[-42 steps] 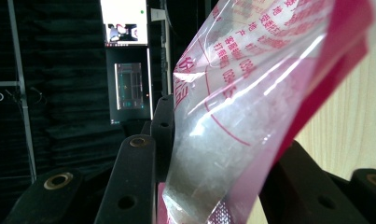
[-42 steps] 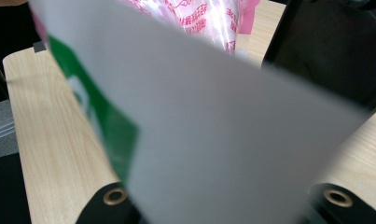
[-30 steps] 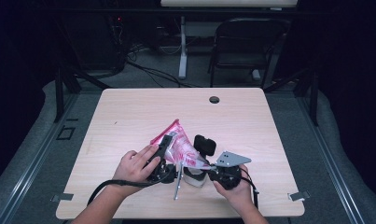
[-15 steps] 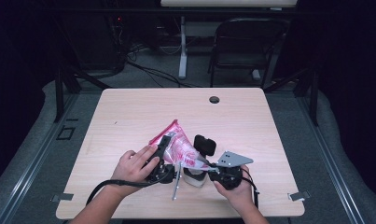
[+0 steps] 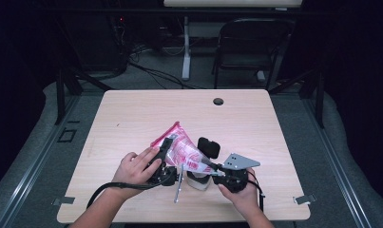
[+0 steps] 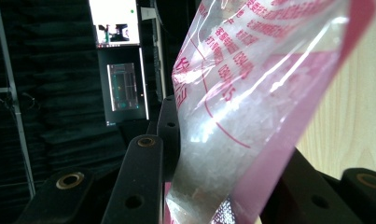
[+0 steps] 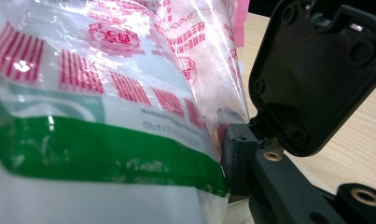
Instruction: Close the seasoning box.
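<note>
We see a clear plastic bag printed in pink and red (image 5: 182,151) held above the near middle of the light wooden table (image 5: 132,118), tilted so that its pink upper corner points toward ten o'clock and its lower end drops toward five o'clock. Its contents look like pale, whitish crystals.

The left gripper (image 5: 164,159) comes in from seven o'clock, a hand wrapped over its black body, and its jaws pinch the bag along the left edge. In the left gripper view the bag (image 6: 251,107) sits squarely between the two black jaws, the plastic pressed against the left jaw.

The right gripper (image 5: 208,164), with its grey three-cornered plate on top, reaches in from five o'clock. Its jaws have just been opening, and the bag's lower end lies between them. In the right gripper view the bag (image 7: 106,107), here showing a green band and red stripes, lies against the tip of one jaw, while the other jaw stands clear at two o'clock; we read these tongs as spread, not clamped on the plastic.

Under the bag's lower end, just left of the right gripper, sits a small white cup-like container (image 5: 198,181). A thin silver rod (image 5: 178,187) lies on the table at six o'clock from the bag.

At twelve o'clock, near the far edge, the table has a round dark cable hole (image 5: 218,101).
</note>
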### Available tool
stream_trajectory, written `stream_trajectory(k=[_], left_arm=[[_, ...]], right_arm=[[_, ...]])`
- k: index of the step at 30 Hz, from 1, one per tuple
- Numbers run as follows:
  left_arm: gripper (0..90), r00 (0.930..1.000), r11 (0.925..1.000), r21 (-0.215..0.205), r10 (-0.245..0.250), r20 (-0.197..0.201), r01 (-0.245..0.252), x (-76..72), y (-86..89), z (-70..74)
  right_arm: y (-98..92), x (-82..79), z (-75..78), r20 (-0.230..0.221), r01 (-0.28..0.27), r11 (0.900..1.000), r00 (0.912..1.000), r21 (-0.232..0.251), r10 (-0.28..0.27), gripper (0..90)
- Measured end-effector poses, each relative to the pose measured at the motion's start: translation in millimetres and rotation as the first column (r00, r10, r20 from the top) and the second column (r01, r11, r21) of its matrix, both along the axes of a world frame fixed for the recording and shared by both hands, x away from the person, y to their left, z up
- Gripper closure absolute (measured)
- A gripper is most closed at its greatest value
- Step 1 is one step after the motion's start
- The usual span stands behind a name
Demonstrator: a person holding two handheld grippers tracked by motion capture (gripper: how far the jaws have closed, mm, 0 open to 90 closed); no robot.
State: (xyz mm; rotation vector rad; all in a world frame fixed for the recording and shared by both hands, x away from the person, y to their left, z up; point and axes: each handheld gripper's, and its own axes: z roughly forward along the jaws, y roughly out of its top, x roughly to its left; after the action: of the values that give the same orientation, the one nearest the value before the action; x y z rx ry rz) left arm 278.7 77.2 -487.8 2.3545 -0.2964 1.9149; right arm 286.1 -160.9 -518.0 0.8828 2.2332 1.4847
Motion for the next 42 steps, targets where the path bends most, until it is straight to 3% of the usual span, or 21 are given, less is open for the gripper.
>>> stream_trajectory(k=[13, 20, 26, 33, 42], left_arm=[[72.4, 1.0000, 0.9999, 0.012, 0.001, 0.008, -0.001, 0.3, 1.2, 1.0], [72.4, 0.9999, 0.9999, 0.015, 0.002, 0.013, -0.002, 0.0, 0.7, 2.0], [72.5, 1.0000, 1.0000, 0.003, 0.009, 0.000, -0.009, 0.5, 2.2, 0.5], [72.5, 1.0000, 1.0000, -0.001, 0.007, 0.000, -0.007, -0.5, 0.9, 1.7], [72.5, 0.9998, 1.0000, 0.000, -0.003, 0.018, 0.003, -2.9, -1.3, 3.9]], right_arm=[[0.3, -0.7, 0.8, 0.002, -0.011, 1.000, 0.9999, 0.015, 0.011, 73.7], [0.9, -0.7, 0.4, -0.001, -0.015, 1.000, 0.9999, 0.012, 0.015, 78.5], [1.3, -0.8, 0.3, 0.004, -0.008, 1.000, 1.0000, 0.010, 0.008, 74.8], [1.9, -0.6, -0.4, -0.004, -0.015, 1.000, 0.9999, 0.001, 0.015, 83.5], [2.6, -0.5, -0.9, -0.004, -0.012, 1.000, 0.9999, -0.014, 0.012, 87.4]])
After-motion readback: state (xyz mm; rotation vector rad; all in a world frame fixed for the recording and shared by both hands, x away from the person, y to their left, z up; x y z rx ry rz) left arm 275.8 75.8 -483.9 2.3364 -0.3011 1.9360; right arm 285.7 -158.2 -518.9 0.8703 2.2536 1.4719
